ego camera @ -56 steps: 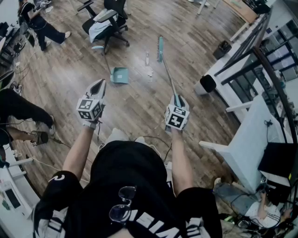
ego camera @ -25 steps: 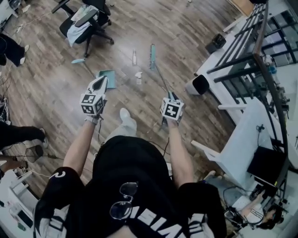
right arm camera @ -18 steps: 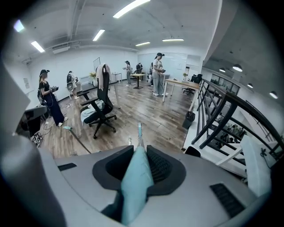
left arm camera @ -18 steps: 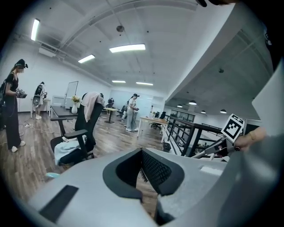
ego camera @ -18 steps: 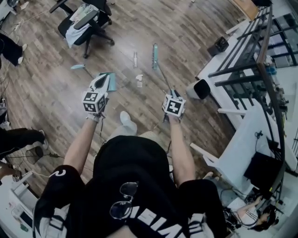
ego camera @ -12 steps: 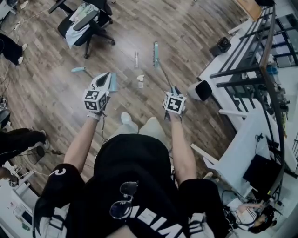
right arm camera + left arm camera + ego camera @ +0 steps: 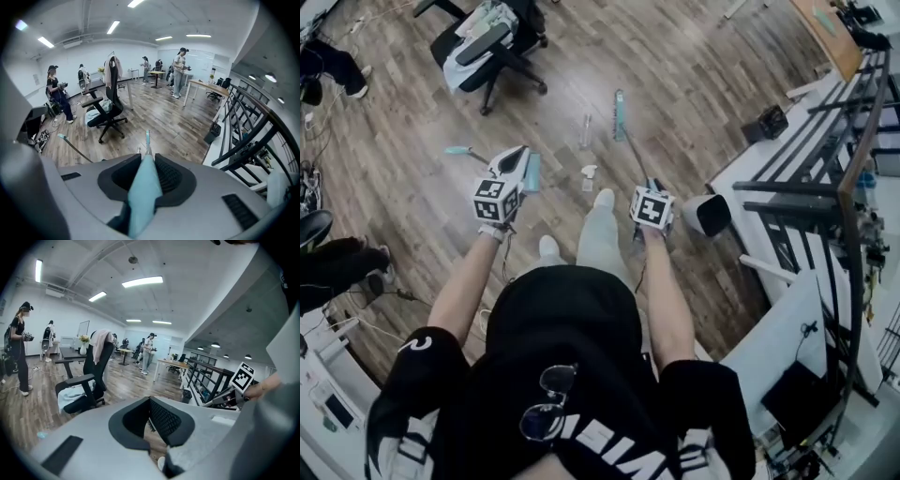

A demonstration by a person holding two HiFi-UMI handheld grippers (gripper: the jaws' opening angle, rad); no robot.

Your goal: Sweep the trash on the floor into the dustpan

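A teal dustpan (image 7: 532,172) stands on the wood floor, its long handle (image 7: 457,150) leaning left. My left gripper (image 7: 521,151) hangs over it, partly covering it, its jaws shut on nothing (image 7: 150,401). My right gripper (image 7: 649,184) is shut on the teal broom handle (image 7: 143,187). The broom head (image 7: 620,101) rests on the floor ahead. Between the dustpan and the broom lie a clear bottle (image 7: 585,131) and a small white crumpled scrap (image 7: 588,174). The right gripper view shows the broom head (image 7: 147,137) and the dustpan handle (image 7: 71,144).
A black office chair (image 7: 492,42) draped with cloth stands at the far left. A white bin (image 7: 709,214) and a black railing (image 7: 825,187) line the right side. My own shoe (image 7: 604,199) is just behind the scrap. Other people stand in the room.
I have walked forward: the dustpan, trash and broom head are closer, my left gripper now overlaps the dustpan, and my right leg has stepped forward. Both grips are unchanged.
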